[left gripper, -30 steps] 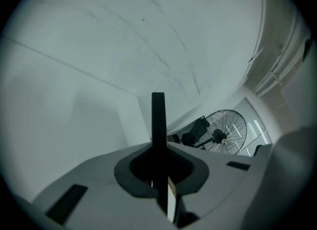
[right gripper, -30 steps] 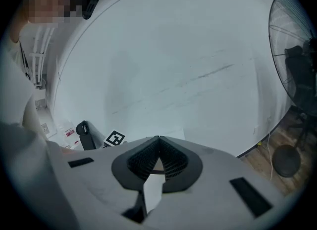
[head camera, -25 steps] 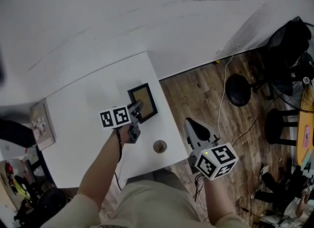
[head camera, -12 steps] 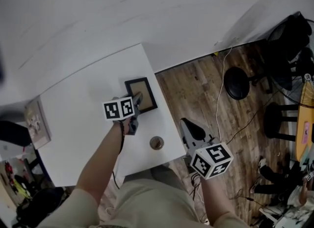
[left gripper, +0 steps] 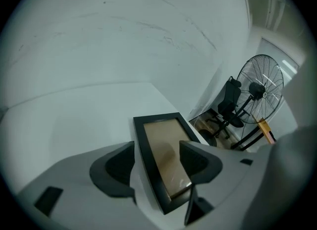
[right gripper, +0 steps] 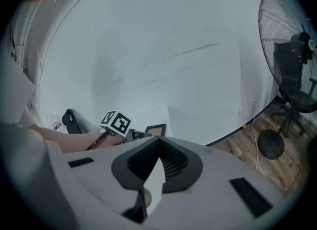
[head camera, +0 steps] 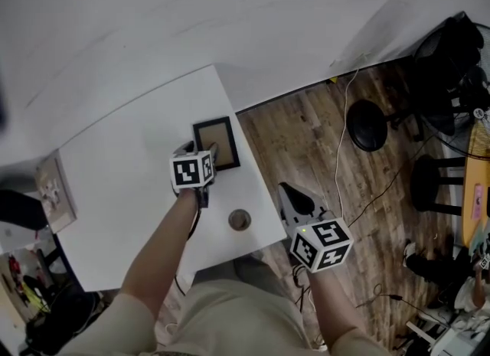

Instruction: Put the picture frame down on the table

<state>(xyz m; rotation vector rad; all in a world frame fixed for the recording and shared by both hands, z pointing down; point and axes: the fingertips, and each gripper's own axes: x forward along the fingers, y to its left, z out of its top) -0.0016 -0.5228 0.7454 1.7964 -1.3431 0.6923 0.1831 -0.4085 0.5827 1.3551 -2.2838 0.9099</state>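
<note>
The black picture frame (head camera: 216,145) with a tan inner panel lies flat near the right edge of the white table (head camera: 122,171). My left gripper (head camera: 199,150) stands over the frame's near end, pointing steeply down. Its jaws have just been opening, and in the left gripper view the frame (left gripper: 163,160) lies between the spread fingers (left gripper: 119,167) without the pads pressing on it. My right gripper (head camera: 285,190) hangs off the table's right side above the wooden floor. In its own view the right gripper (right gripper: 157,142) has its jaws together with nothing in them.
A small round brown object (head camera: 240,220) sits on the table near its front right corner. A flat boxed item (head camera: 58,192) lies at the table's left edge. On the floor to the right stand a black stool (head camera: 366,126), chairs and a fan (left gripper: 260,88).
The left gripper has sunk and rolled, and its jaws have opened off the frame. The frame now rests flat on the table. The right gripper has sunk a little.
</note>
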